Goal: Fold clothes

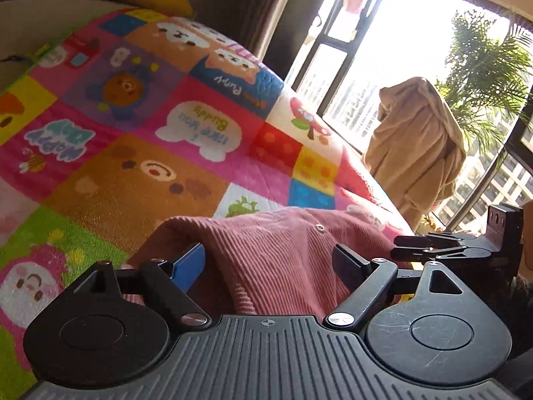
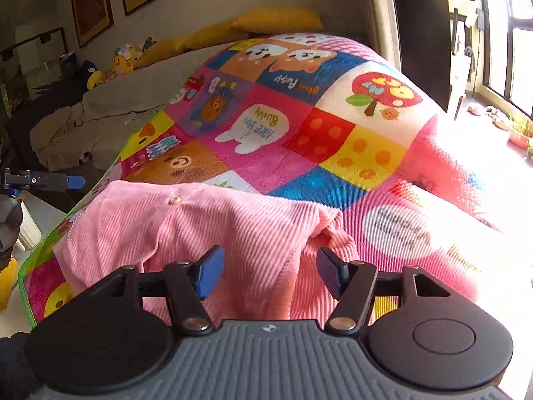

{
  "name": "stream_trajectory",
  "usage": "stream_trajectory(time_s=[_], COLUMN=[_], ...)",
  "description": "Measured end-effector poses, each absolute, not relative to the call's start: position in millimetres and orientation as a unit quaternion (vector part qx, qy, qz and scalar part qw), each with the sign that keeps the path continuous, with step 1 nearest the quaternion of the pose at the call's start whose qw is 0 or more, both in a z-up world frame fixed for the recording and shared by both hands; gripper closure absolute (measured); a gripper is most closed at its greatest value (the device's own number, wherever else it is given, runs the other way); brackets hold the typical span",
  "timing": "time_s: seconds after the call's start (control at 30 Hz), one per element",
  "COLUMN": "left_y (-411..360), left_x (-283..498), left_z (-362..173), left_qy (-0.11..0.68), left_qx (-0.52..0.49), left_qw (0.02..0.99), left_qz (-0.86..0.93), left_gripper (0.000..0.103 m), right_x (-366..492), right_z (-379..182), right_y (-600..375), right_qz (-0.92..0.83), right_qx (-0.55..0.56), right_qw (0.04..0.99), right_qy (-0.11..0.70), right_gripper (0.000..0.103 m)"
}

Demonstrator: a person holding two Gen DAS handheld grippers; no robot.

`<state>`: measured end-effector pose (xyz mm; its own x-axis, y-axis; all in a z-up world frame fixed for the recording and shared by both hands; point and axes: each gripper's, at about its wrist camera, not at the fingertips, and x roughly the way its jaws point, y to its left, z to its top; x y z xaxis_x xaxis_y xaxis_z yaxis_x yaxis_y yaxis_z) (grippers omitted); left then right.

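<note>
Cartoon blanket point(image 2: 299, 140) bears pink garment point(image 2: 186, 226); both grippers point(image 1: 269, 266) point(image 2: 269, 271) gape.

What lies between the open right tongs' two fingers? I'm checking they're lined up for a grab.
In the right wrist view, the pink corduroy garment fills the gap between the right tongs; its bunched fold sits there, not yet pinched.

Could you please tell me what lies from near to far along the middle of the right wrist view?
Right tool, open → pink corduroy garment → patchwork cartoon blanket → yellow pillows by the wall.
</note>
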<state>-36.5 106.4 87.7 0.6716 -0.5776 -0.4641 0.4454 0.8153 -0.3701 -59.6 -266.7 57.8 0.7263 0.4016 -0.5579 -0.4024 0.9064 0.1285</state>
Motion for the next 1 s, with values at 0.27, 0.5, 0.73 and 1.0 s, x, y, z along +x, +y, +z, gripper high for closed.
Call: stream_trajectory(time_s=[0.27, 0.5, 0.73, 1.0], left_y=[71, 68, 77, 87], left_x=[8, 20, 16, 9], left_z=[49, 5, 2, 3], left_qy=[0.321, 0.336, 0.321, 0.282], left_qx=[-0.154, -0.167, -0.193, -0.224], left_qw=[0.886, 0.881, 0.878, 0.876], left_qz=[-0.297, -0.286, -0.299, -0.321], left_gripper=[0.009, 0.008, 0.006, 0.004], right_x=[-47, -46, -52, -63], right_z=[36, 13, 7, 16], right_y=[-162, -159, -153, -157], right_qz=[0.285, 0.300, 0.277, 0.203], right_qx=[-0.103, -0.092, -0.117, -0.158], right_qw=[0.910, 0.895, 0.898, 0.916], right_qy=[0.284, 0.316, 0.320, 0.308], right_gripper=[0.019, 0.003, 0.000, 0.000])
